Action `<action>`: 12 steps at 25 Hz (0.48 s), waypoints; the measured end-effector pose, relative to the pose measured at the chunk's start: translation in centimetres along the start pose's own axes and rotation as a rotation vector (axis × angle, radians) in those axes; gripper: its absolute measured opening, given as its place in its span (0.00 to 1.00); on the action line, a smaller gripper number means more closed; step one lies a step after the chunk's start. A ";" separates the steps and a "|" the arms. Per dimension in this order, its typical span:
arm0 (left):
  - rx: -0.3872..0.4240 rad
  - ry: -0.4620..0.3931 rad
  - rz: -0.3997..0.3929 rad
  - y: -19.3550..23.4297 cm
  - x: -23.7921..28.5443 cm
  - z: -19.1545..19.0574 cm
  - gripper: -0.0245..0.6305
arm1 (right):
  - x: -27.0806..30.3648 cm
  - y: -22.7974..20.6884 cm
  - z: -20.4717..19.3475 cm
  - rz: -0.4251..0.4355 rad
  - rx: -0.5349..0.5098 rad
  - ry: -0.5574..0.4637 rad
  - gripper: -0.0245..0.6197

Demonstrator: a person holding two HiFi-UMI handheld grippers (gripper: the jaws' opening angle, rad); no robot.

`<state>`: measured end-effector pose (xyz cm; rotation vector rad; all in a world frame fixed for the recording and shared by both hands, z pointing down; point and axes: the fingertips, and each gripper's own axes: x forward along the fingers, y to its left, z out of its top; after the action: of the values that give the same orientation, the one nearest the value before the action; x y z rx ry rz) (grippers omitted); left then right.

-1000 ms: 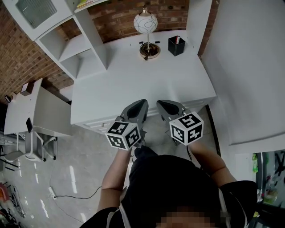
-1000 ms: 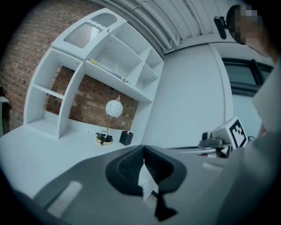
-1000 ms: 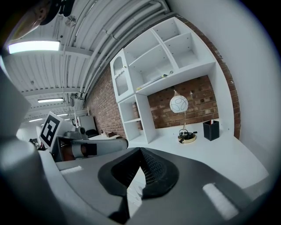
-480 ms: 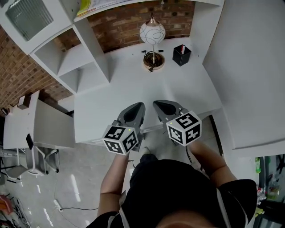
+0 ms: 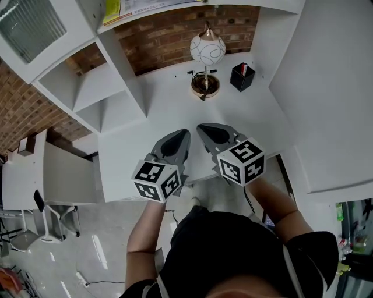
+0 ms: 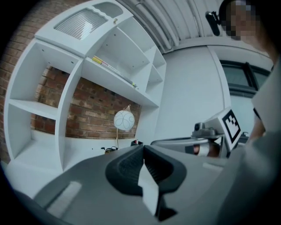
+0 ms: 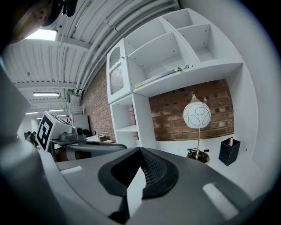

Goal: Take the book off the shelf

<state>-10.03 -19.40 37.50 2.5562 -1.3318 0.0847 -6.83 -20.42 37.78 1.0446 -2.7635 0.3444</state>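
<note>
White shelf [image 7: 210,70] bears the book [image 7: 160,76] lying flat, lengthwise along it

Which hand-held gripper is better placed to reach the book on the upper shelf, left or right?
Left, probably. The book lies on the shelf above and to the left, the side of the left hand-held gripper; the right hand-held gripper is farther. Both are shut and empty.

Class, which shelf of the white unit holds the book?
The long shelf right above the lamp: the book lies flat on it; other open shelves show none.
</note>
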 end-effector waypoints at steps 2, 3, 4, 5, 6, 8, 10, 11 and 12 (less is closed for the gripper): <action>0.015 0.003 -0.016 0.8 0.1 0.5 0.05 | 0.9 0.2 0.7 -0.012 -0.008 -0.009 0.04; 0.018 0.004 -0.021 1.3 0.0 0.7 0.05 | 1.4 0.4 1.0 -0.017 -0.012 -0.011 0.04; 0.020 0.004 -0.026 1.8 0.0 1.1 0.05 | 1.8 0.5 1.3 -0.020 -0.014 -0.012 0.04; 0.021 0.001 -0.031 2.3 -0.1 1.5 0.05 | 2.3 0.7 1.6 -0.023 -0.014 -0.014 0.04; 0.022 -0.003 -0.037 2.8 -0.1 1.9 0.05 | 2.7 0.9 1.9 -0.027 -0.014 -0.016 0.04; 0.022 -0.012 -0.053 3.8 -0.2 2.7 0.05 | 3.6 1.0 2.6 -0.041 -0.018 -0.024 0.04; 0.021 -0.022 -0.066 4.8 -0.3 3.6 0.05 | 4.3 0.9 3.4 -0.055 -0.026 -0.035 0.04; 0.024 -0.027 -0.067 5.4 -0.2 4.0 0.05 | 4.6 0.8 3.8 -0.061 -0.030 -0.042 0.04; 0.030 -0.033 -0.066 5.9 -0.2 4.4 0.05 | 4.9 0.6 4.3 -0.066 -0.034 -0.048 0.04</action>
<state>-15.24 -23.64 34.37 2.6350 -1.2658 0.0513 -11.18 -24.17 34.72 1.1480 -2.7586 0.2654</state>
